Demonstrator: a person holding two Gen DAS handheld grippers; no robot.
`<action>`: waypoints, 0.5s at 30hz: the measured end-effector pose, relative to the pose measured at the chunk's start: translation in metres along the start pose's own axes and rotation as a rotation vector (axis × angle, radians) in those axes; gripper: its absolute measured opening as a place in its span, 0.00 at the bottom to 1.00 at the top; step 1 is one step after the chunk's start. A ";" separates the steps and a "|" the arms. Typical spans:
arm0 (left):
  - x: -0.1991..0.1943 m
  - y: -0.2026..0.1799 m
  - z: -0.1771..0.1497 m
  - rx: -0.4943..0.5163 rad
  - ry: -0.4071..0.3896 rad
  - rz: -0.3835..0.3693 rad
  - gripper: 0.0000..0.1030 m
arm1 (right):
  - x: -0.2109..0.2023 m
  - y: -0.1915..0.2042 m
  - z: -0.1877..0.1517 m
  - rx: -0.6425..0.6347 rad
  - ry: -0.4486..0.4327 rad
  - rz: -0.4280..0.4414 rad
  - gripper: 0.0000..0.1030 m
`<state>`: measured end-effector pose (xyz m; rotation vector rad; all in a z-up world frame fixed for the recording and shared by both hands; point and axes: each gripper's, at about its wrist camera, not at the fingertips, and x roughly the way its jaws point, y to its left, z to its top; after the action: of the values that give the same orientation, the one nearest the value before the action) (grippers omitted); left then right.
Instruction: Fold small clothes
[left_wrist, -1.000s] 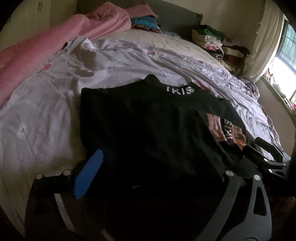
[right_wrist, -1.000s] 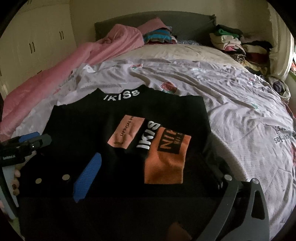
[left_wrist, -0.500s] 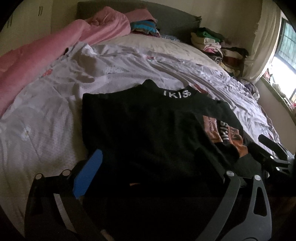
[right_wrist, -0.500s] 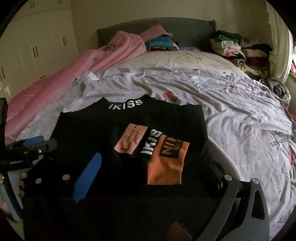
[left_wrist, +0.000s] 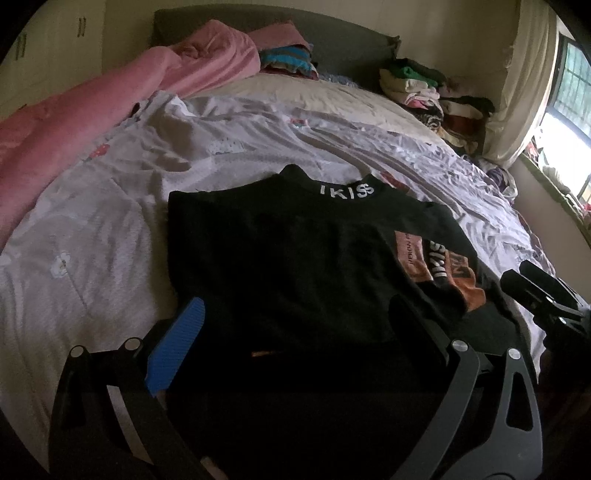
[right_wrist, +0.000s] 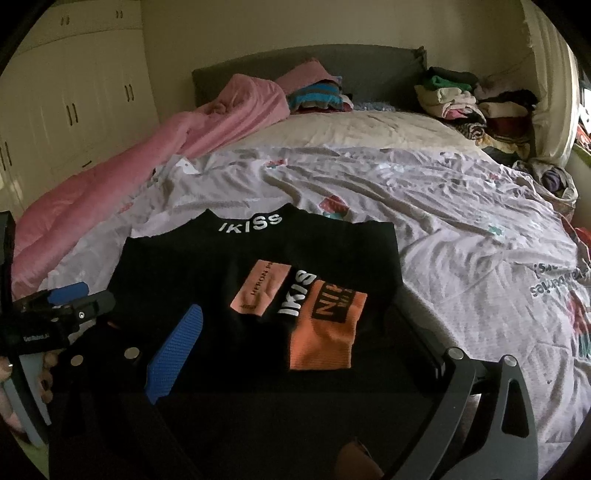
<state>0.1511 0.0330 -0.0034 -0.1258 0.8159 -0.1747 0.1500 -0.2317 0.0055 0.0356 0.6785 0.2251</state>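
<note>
A small black top (left_wrist: 295, 266) with white "IKISS" lettering on the collar and orange and pink patches (right_wrist: 317, 325) lies flat on the bed, collar away from me. My left gripper (left_wrist: 295, 332) is open, its fingers spread over the top's near left hem. My right gripper (right_wrist: 299, 339) is open over the near right hem, just short of the patches. Each gripper shows at the edge of the other's view, the right one (left_wrist: 543, 295) and the left one (right_wrist: 62, 310). Neither holds cloth that I can see.
The pale printed bedsheet (right_wrist: 461, 236) is wrinkled. A pink quilt (right_wrist: 122, 184) runs along the left side. Piles of folded clothes (right_wrist: 465, 99) sit at the headboard's right, more (right_wrist: 317, 96) at its middle. Wardrobe doors stand at left.
Both grippers have drawn back and risen slightly from the top; more of the room shows. The top lies unmoved.
</note>
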 end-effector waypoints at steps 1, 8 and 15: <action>0.000 0.000 0.000 0.000 -0.001 0.000 0.91 | -0.001 0.000 0.000 0.000 -0.002 0.000 0.96; -0.008 -0.003 -0.002 0.005 -0.006 0.008 0.91 | -0.013 0.001 0.003 0.002 -0.020 0.010 0.96; -0.017 -0.010 -0.004 0.011 -0.014 0.016 0.91 | -0.024 0.000 0.004 0.004 -0.036 0.021 0.96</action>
<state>0.1357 0.0268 0.0083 -0.1097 0.8020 -0.1631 0.1344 -0.2371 0.0237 0.0505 0.6430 0.2427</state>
